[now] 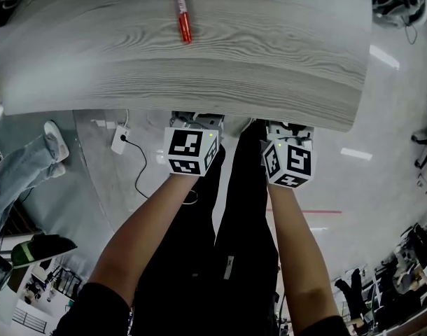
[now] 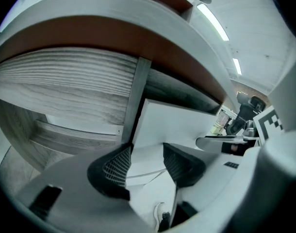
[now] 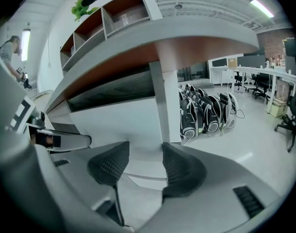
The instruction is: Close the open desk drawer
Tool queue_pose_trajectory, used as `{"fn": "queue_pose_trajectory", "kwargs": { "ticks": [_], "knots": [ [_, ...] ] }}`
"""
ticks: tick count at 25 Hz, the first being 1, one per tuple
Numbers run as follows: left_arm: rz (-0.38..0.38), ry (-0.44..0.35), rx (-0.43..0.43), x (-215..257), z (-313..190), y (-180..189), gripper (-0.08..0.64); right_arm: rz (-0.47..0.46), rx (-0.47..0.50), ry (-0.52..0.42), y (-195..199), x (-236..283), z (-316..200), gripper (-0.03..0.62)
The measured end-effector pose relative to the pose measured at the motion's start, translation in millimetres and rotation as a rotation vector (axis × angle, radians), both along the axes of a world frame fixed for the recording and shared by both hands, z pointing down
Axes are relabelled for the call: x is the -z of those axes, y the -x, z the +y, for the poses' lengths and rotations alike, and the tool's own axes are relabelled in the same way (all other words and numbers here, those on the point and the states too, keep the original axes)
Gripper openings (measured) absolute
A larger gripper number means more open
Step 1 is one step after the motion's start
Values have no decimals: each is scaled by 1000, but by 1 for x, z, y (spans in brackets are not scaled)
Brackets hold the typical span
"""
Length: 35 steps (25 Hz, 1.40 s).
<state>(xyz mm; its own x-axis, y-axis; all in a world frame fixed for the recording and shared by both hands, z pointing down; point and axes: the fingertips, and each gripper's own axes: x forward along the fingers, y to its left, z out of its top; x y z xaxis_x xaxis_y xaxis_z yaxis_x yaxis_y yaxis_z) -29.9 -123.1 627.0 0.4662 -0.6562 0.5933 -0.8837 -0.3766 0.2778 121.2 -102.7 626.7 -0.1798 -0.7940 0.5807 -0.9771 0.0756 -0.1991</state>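
As the left gripper (image 2: 147,152) gapes, the drawer (image 2: 182,123) lies ahead — near.

In the head view the table (image 1: 199,54) hides the jaws of the left gripper (image 2: 144,165) and the right gripper (image 3: 140,165), and the drawer (image 2: 179,123) beneath it. The top edge cuts off the red pen (image 1: 183,21) at 12 o'clock. In the right gripper view, a person (image 3: 9,50) at 10 o'clock is too small to make out.
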Motion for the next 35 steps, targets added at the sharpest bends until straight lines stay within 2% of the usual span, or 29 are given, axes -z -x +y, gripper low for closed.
{"fn": "queue_pose_trajectory", "kwargs": {
  "ticks": [3, 6, 13, 18, 27, 31, 35],
  "knots": [
    [29, -8, -1, 3, 2, 2, 216, 3, -10, 4, 0, 6, 4, 230],
    [27, -20, -6, 8, 6, 6, 216, 3, -14, -8, 3, 13, 7, 229],
    [26, -18, -30, 33, 38, 3, 216, 29, 39, -42, 22, 44, 35, 229],
    [49, -9, -7, 59, 61, 5, 216, 21, 62, -54, 38, 69, 55, 229],
    [79, -54, -28, 139, 89, -12, 216, 24, 33, -94, 27, 153, 86, 229],
    [95, -107, -79, 188, 96, -18, 216, 11, 4, -136, 23, 202, 92, 229],
    [109, -153, -95, 232, 99, -23, 216, 35, 18, -166, 24, 247, 94, 229]
  ]
}}
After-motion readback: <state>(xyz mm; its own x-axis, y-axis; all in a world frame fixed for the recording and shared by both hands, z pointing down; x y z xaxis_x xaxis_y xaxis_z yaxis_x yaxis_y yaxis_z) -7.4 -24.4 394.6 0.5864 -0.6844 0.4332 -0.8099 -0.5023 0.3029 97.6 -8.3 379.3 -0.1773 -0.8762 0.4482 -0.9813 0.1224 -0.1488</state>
